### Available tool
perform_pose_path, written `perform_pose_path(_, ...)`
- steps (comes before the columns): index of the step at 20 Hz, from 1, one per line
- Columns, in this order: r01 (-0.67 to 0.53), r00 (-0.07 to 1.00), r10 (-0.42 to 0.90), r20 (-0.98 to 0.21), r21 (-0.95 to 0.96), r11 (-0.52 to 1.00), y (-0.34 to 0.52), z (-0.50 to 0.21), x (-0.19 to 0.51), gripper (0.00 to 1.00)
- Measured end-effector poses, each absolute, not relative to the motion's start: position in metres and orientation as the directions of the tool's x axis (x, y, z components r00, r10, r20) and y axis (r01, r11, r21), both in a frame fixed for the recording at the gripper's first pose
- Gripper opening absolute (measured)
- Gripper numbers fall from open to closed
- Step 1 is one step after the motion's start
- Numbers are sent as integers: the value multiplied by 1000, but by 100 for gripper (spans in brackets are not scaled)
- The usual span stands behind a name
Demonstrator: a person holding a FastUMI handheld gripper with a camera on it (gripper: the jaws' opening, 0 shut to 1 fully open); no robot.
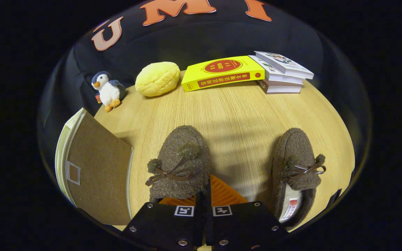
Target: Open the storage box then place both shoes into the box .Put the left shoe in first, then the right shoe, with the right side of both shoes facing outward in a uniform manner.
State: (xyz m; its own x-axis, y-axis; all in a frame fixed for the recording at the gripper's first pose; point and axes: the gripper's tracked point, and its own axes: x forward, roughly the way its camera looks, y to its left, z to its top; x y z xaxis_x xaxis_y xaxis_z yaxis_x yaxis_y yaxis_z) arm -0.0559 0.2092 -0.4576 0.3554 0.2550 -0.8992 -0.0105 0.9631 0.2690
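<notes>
Brown fleece left shoe (181, 164) is clamped at its heel between the closed fingers of the gripper (204, 195). Right shoe (297, 170) lies beside it on the wooden table (236, 111); the storage box (94, 167) stands opposite.

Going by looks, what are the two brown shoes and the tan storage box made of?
Brown shoes: fuzzy, matte bouclé-like fleece, curly nap; thin leather-like bows. Tan storage box: apparently woven fabric, visible weave. Gripper fingers close together at the nearer shoe's heel; grip unclear.

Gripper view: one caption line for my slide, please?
Gripper shut on the left shoe; right shoe beside it.
</notes>
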Motion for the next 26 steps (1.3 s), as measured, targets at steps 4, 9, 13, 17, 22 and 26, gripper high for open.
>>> perform_pose_path(4, 0, 399, 278, -874, 304, 953, 212, -412, -46, 5)
perform_pose_path(9, -40, 449, 334, -829, 355, 934, 239, -337, -32, 5)
perform_pose_path(13, -87, 425, 391, -816, 393, 915, 289, -291, -30, 5)
perform_pose_path(17, -166, 399, 461, -793, 432, 886, 358, -271, -34, 5)
perform_pose_path(22, -188, 302, 481, -823, 444, 876, 427, -290, -58, 5)
perform_pose_path(26, -176, 238, 438, -867, 405, 897, 456, -317, -75, 5)
